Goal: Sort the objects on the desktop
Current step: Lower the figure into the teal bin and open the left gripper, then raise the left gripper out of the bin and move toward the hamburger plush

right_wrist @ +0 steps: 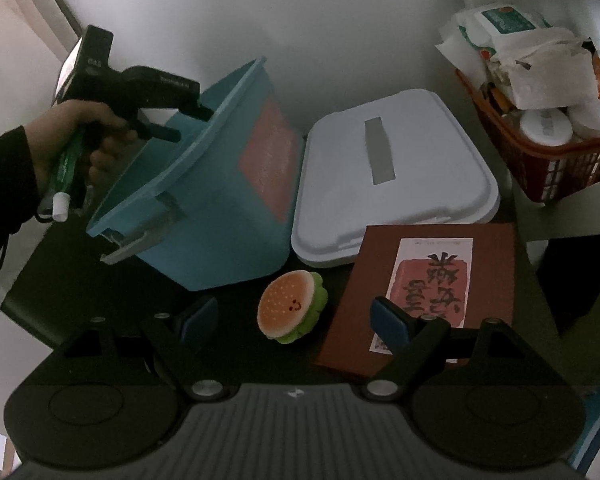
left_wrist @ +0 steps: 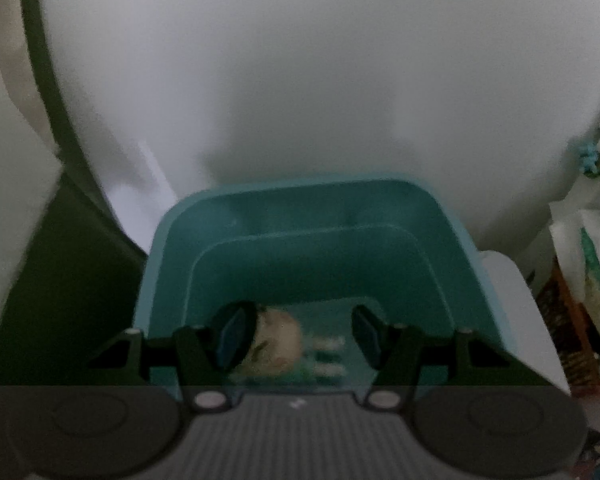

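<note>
Over the teal bin [left_wrist: 300,240], left wrist view: the left gripper [left_wrist: 300,334] points down into the open top, jaws about half apart. A small blurred toy [left_wrist: 278,340] with a pale round head lies on the bin floor between the jaws, close against the left pad [left_wrist: 232,338]; whether the pad touches it cannot be told. The right pad stands clear of it. Bin walls ring the gripper on all sides, with bare floor toward the far wall. White wall fills the background. A white lid [left_wrist: 504,276] is cut off at the right rim, and a basket of packets [left_wrist: 588,280] sits at the frame edge. Picture is soft throughout.

Above the dark worktop [right_wrist: 236,320], right wrist view: the right gripper [right_wrist: 296,320] is wide open and holds nothing. A burger toy [right_wrist: 290,306] lies on the worktop between the pads, apart from both. A brown book [right_wrist: 424,296] lies just right of it, partly under the right pad. The bin stands behind, with a pink label and grey latch, the lid beside it touching the book's far edge. A red basket stuffed with tissues and tubs occupies the far right corner. A hand [right_wrist: 80,140] in a dark sleeve holds the left gripper over the bin rim; its fingertips are hidden inside.
</note>
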